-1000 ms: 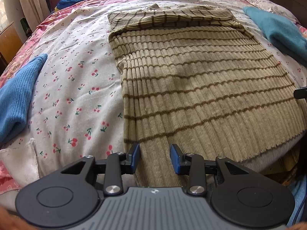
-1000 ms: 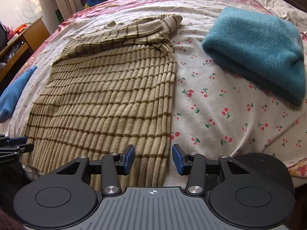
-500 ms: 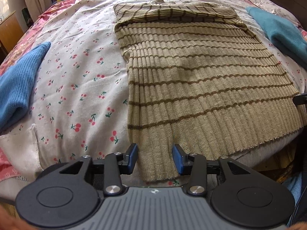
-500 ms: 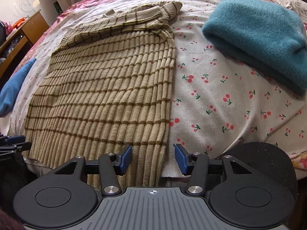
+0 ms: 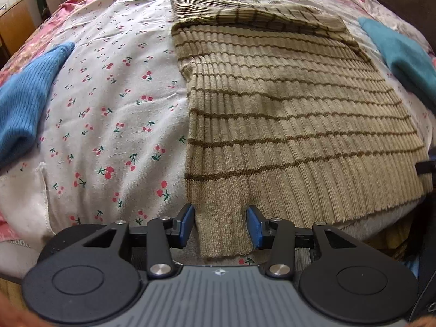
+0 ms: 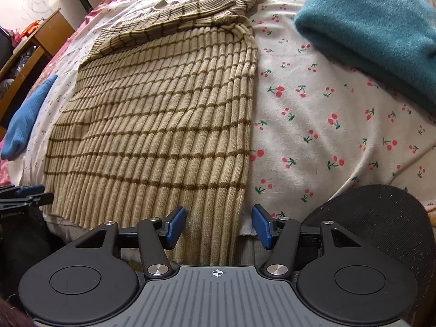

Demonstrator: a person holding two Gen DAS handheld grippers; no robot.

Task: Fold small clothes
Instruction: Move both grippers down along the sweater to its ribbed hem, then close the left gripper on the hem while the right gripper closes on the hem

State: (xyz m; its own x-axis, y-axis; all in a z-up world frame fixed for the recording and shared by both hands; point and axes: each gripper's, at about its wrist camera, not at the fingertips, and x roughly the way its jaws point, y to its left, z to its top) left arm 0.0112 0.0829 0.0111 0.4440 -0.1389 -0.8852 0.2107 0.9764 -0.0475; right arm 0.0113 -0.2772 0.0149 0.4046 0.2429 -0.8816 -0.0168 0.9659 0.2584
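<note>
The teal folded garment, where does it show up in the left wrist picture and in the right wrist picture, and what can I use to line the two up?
Left wrist view: teal folded garment at the right edge, partly cut off, right of the striped sweater.
Right wrist view: teal folded garment fills the upper right, whole width visible, apart from the striped sweater.
Shared landmark: the striped sweater's folded-over top, and the cherry-print sheet.
</note>
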